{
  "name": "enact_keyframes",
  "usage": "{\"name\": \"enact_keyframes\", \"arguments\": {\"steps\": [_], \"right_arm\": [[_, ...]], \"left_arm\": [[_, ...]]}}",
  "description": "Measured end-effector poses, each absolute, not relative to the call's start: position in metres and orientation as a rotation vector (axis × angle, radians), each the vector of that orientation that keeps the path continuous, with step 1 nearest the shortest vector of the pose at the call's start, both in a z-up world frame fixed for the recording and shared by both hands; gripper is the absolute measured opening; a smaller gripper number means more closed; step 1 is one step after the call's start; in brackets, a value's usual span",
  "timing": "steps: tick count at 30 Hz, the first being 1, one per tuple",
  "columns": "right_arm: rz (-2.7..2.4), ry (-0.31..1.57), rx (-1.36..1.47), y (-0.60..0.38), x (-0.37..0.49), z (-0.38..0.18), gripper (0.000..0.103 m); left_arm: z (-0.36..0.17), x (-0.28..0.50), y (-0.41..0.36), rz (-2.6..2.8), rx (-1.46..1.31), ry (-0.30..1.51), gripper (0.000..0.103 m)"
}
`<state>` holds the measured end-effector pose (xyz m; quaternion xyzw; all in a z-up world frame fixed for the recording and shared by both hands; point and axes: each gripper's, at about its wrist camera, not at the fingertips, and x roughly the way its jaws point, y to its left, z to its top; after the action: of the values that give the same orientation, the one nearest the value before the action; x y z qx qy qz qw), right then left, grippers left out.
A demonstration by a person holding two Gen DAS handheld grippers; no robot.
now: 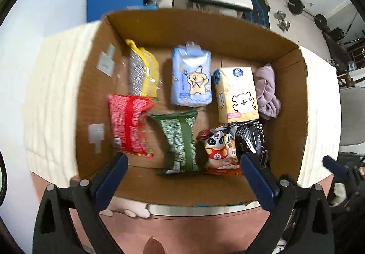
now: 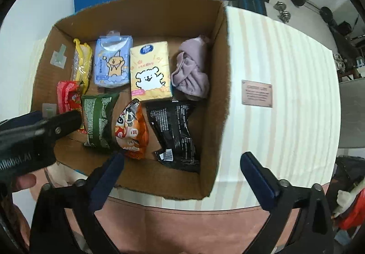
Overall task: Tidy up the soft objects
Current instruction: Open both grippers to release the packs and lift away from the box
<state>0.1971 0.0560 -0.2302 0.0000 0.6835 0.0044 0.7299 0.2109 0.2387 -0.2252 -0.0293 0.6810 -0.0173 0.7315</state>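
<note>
Eight soft things: lying in the cardboard box on the bench.
Back row: yellow pack, blue pack, tissue pack, purple cloth at 3 o'clock.
Front row: red bag, green bag, panda bag, black bag.
Left hand-held gripper: spread, holding nothing, at 6 o'clock.
Right hand-held gripper: spread, holding nothing.

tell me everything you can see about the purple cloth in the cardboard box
The purple cloth is a soft, plush-looking mauve fabric, bunched into a crumpled, folded lump. It lies on the floor of the cardboard box, in the far right corner against the right wall. Its left edge meets the yellow tissue pack, and the black packet lies just in front of it. Neither gripper touches it.
</note>
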Motion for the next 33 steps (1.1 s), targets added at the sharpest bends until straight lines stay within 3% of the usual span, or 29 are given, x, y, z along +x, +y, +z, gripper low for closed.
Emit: {"name": "enact_keyframes", "arguments": {"steps": [21, 26, 33], "right_arm": [[-0.048, 1.388, 0.038, 0.037, 0.162, -0.178, 0.103], [-0.032, 1.369, 0.046, 0.036, 0.153, -0.161, 0.103], [0.015, 1.223, 0.052, 0.029, 0.102, -0.071, 0.103]], "left_arm": [[-0.161, 0.170, 0.242, 0.044, -0.014, 1.305, 0.102], [-0.125, 0.148, 0.234, 0.037, 0.002, 1.245, 0.102], [-0.058, 0.100, 0.225, 0.046, -0.004, 1.141, 0.102]]}}
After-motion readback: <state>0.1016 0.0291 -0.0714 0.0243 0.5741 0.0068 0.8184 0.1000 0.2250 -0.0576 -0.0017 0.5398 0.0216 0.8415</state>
